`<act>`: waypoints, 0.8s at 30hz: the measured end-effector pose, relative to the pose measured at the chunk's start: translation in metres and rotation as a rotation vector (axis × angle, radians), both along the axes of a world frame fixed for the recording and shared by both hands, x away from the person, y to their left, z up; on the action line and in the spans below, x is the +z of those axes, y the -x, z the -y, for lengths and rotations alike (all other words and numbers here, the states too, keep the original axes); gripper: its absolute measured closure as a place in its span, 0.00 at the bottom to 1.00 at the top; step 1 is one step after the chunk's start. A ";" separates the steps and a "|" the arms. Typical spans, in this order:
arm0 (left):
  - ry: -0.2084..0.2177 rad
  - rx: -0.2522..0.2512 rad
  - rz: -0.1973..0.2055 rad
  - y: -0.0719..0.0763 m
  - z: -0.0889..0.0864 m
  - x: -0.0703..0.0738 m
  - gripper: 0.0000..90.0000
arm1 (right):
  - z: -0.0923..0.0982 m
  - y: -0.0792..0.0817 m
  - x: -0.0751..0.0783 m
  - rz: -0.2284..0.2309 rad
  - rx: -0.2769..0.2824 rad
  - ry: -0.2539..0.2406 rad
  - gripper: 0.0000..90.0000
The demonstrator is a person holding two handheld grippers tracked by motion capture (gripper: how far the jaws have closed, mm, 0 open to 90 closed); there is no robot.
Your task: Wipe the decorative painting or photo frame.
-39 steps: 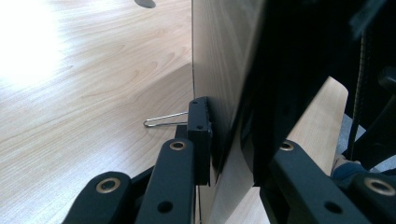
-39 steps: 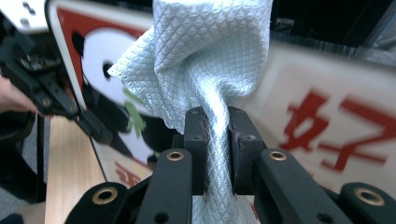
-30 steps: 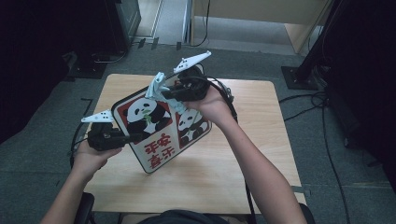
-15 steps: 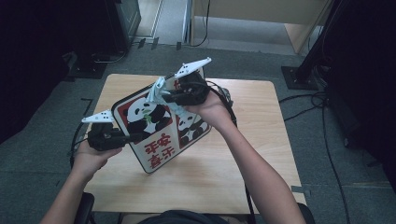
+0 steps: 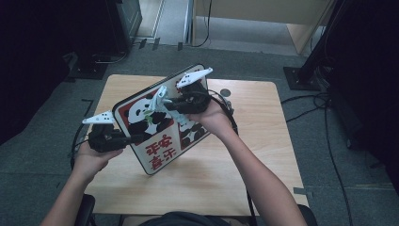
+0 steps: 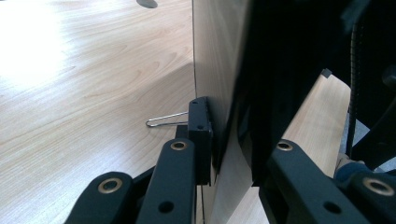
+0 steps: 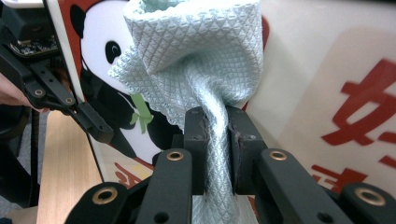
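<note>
A rectangular board (image 5: 160, 146) printed with pandas and red characters stands tilted on the wooden table (image 5: 263, 155), lower corner near the tabletop. My left gripper (image 5: 134, 138) is shut on its left edge; in the left gripper view the jaws (image 6: 229, 144) straddle the board (image 6: 219, 56) edge-on. My right gripper (image 5: 174, 104) is shut on a bunched light-blue cloth (image 5: 160, 96), which lies against the board's printed face. In the right gripper view the cloth (image 7: 196, 46) is pinched between the pads of the gripper (image 7: 217, 140), in front of the board (image 7: 303, 70).
A small dark round object (image 5: 226, 92) lies on the table behind the board. Cables (image 5: 324, 101) run over the grey floor at the right, near a black stand base (image 5: 301, 75). Dark equipment stands beyond the table's far left corner.
The right gripper with the cloth has slid a little down over the board's face. The left gripper and the board have stayed put.
</note>
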State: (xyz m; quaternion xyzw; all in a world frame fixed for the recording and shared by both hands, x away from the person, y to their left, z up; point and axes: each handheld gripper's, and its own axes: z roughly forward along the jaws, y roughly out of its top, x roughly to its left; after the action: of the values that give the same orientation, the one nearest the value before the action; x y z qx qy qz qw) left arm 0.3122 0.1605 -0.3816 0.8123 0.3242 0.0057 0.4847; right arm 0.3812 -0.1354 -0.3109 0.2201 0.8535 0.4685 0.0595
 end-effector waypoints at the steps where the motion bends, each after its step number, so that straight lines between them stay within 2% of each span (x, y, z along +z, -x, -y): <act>1: 0.000 0.000 0.000 0.000 0.000 0.000 0.89 | 0.000 0.000 -0.002 0.001 0.002 -0.005 0.89; 8: -0.003 -0.001 0.003 0.000 0.000 0.000 0.88 | 0.003 0.004 -0.015 -0.001 0.007 -0.010 0.89; 13: 0.000 0.000 0.000 0.000 0.000 0.000 0.88 | 0.005 0.006 -0.027 -0.018 0.014 -0.008 0.89; 17: -0.001 0.000 0.000 0.001 0.001 0.000 0.88 | 0.007 0.007 -0.033 -0.009 0.018 -0.008 0.89; 24: 0.002 0.000 -0.001 0.000 0.000 0.000 0.88 | 0.009 0.009 -0.044 -0.010 0.017 -0.037 0.89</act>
State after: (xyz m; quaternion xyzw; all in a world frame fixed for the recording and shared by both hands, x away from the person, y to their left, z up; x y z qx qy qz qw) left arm 0.3121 0.1603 -0.3816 0.8119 0.3245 0.0052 0.4853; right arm 0.3721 -0.1444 -0.3546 0.2161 0.8470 0.4834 0.0470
